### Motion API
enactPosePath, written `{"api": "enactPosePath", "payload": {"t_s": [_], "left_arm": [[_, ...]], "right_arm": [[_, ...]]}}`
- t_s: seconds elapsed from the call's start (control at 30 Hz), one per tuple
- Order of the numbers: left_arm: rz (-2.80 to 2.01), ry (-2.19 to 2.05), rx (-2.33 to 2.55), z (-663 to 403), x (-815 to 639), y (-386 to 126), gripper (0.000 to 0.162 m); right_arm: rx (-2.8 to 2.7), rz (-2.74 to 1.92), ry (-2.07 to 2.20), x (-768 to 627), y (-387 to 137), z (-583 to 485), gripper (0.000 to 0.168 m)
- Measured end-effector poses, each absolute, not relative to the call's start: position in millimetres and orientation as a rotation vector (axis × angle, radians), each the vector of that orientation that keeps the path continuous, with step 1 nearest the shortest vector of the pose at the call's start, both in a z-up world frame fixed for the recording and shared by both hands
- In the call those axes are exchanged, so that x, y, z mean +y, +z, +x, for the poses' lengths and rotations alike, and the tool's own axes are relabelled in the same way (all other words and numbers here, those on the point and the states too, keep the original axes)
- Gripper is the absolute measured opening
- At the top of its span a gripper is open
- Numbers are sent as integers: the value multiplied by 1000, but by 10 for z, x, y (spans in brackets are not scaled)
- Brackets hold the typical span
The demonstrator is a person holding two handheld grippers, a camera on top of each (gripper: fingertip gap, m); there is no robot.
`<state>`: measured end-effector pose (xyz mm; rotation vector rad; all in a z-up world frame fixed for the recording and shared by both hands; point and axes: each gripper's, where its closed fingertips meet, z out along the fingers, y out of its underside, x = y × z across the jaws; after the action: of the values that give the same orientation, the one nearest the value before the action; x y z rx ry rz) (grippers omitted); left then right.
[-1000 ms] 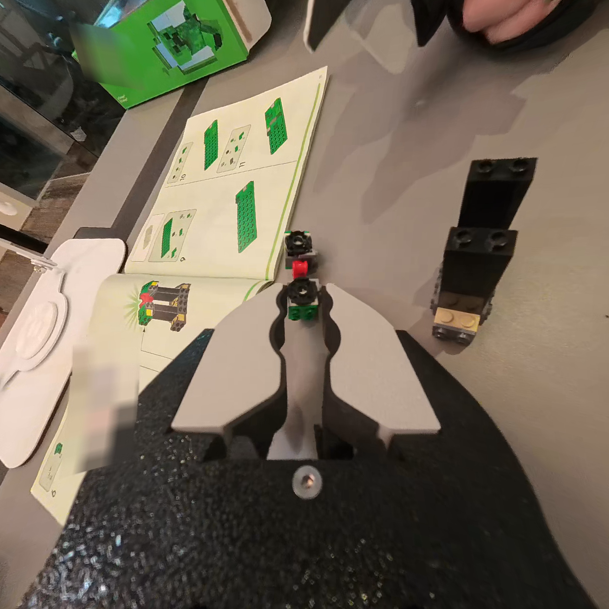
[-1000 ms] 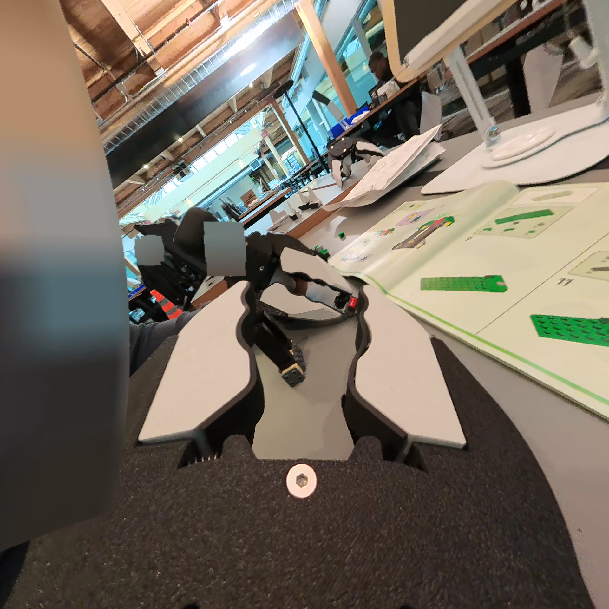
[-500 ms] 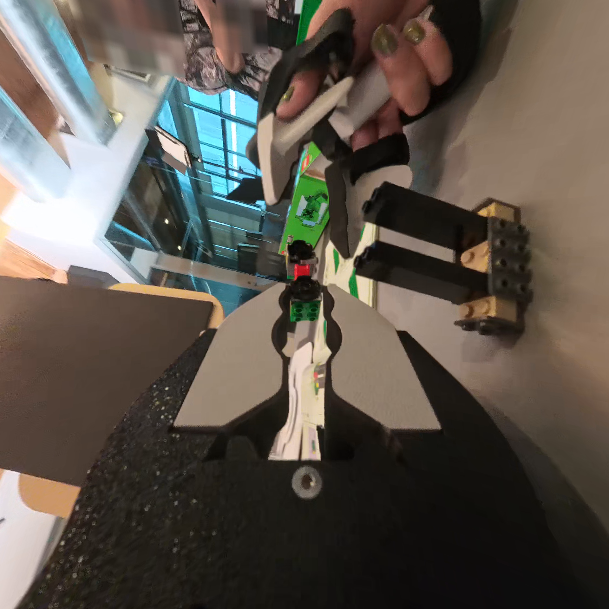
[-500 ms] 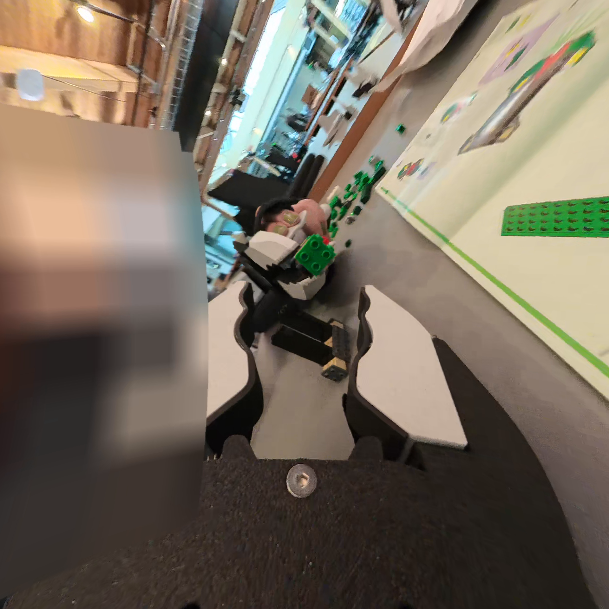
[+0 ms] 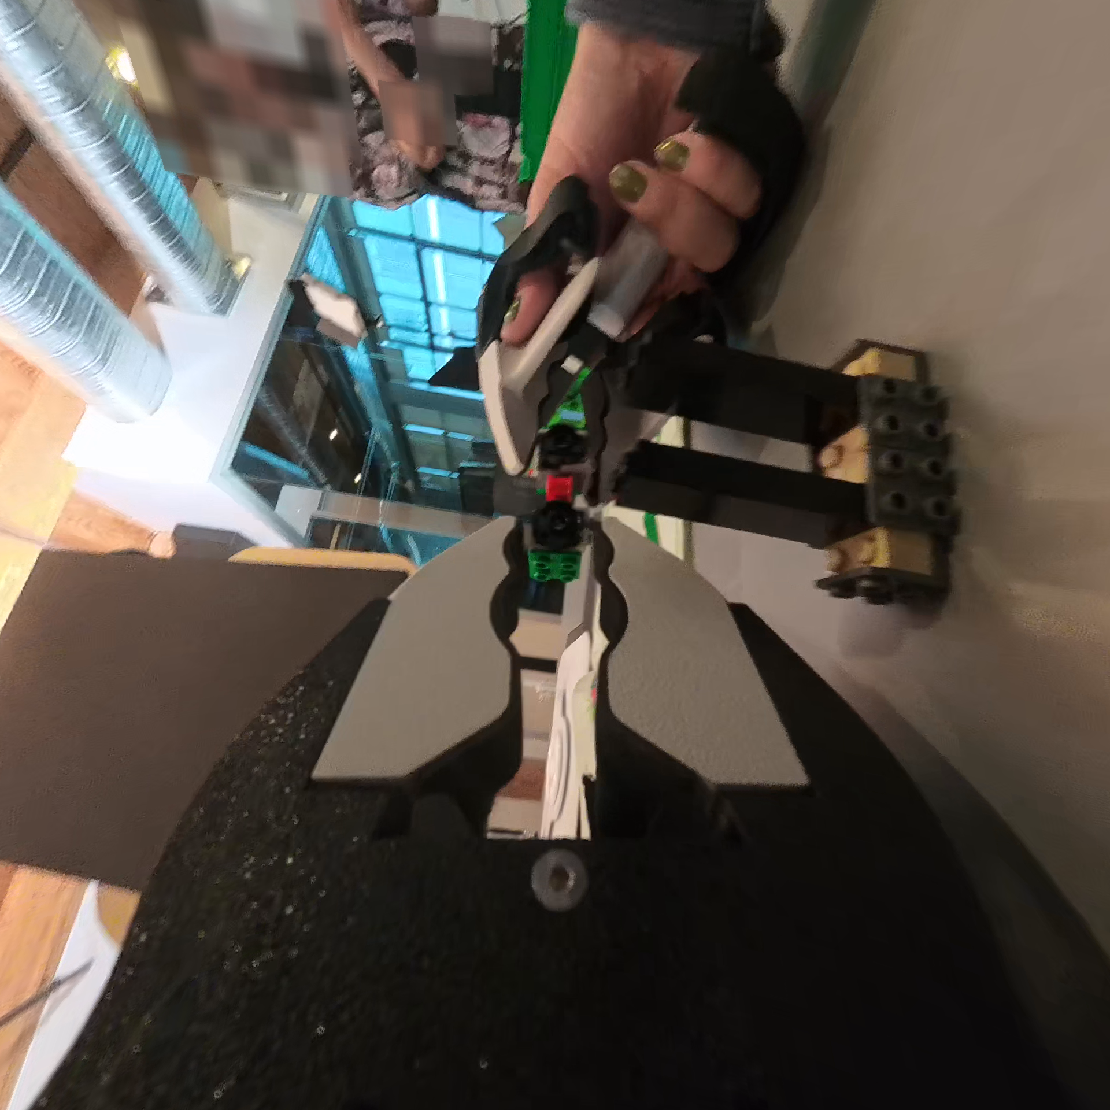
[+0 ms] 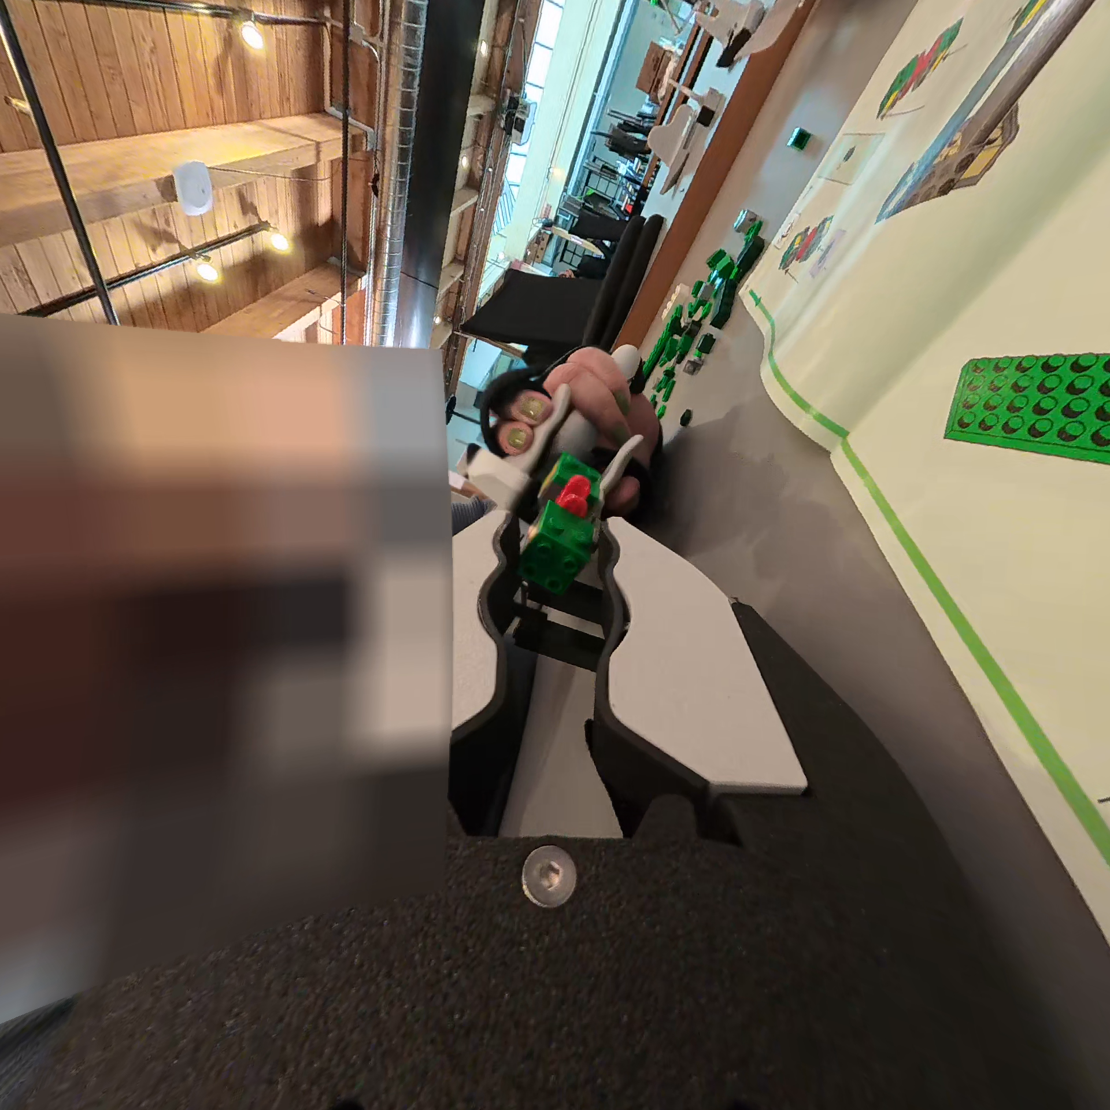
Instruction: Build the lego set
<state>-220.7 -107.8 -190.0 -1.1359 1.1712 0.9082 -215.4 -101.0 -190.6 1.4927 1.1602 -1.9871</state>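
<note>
Lego sub-assembly (image 5: 555, 522) of green, black and red pieces sits pinched at the left gripper (image 5: 555, 540) tips, lifted off the grey table (image 5: 991, 180). Facing it, the right gripper (image 6: 555, 540) closes around its far end. Black pillar build (image 5: 781, 456) lies on the table beside them, instruction booklet (image 6: 991, 270) beyond.

My left gripper (image 5: 555, 531) covers the sides of the small brick stack (image 5: 555, 510), so I can't see how deep the grip goes. The black towers (image 5: 739, 444) are smeared by motion blur, their near ends hidden behind my right gripper (image 5: 555, 444). The manual (image 6: 991, 300) runs off the frame edge, and the loose green bricks (image 6: 709, 312) beyond are too small to tell apart.
</note>
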Motion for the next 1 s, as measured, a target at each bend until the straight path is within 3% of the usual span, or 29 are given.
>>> {"api": "enactPosePath", "payload": {"t_s": [0.13, 0.33, 0.47, 0.63, 0.9, 1.0], "left_arm": [[-1236, 866, 1020, -2387, -1061, -1814, 49], [-1389, 419, 672, -2645, -1083, -1627, 53], [-1436, -115, 575, -2514, -1146, -1525, 45], [-1638, -548, 516, -2362, -1065, -1693, 61], [-1722, -667, 537, -2183, -1029, -1837, 42], [-1724, -690, 547, -2168, -1039, -1861, 27]], "right_arm": [[1193, 1477, -2100, -938, -1828, -2143, 23], [1457, 1473, -2282, -900, -1737, -2112, 23], [1608, 1454, -2396, -899, -1667, -2142, 23], [1730, 1417, -2520, -907, -1582, -2201, 23], [1876, 1344, -2555, -1074, -1558, -2255, 23], [1886, 1332, -2551, -1101, -1565, -2263, 23]]}}
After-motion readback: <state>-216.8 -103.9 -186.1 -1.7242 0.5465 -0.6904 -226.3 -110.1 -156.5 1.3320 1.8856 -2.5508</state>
